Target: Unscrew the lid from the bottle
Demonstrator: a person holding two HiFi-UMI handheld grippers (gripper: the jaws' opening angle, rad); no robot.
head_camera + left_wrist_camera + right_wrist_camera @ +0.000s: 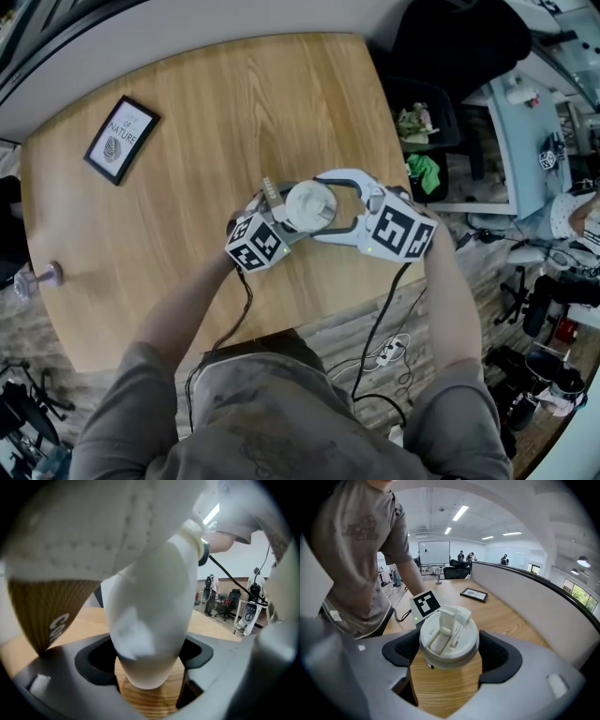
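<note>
A white bottle stands upright in the middle of the wooden table. Its white flip-top lid faces up at the head camera. My left gripper comes in from the near left and is shut on the bottle body below the lid, with both black pads against it. My right gripper reaches in from the right, and its curved jaws ring the lid. In the right gripper view the lid fills the gap between the pads, so the right gripper is shut on it. The left gripper's marker cube shows behind the lid.
A framed picture lies at the table's far left. A small clear stemmed object sits at the left edge. Beyond the right edge are a dark bin with green items and cables on the floor.
</note>
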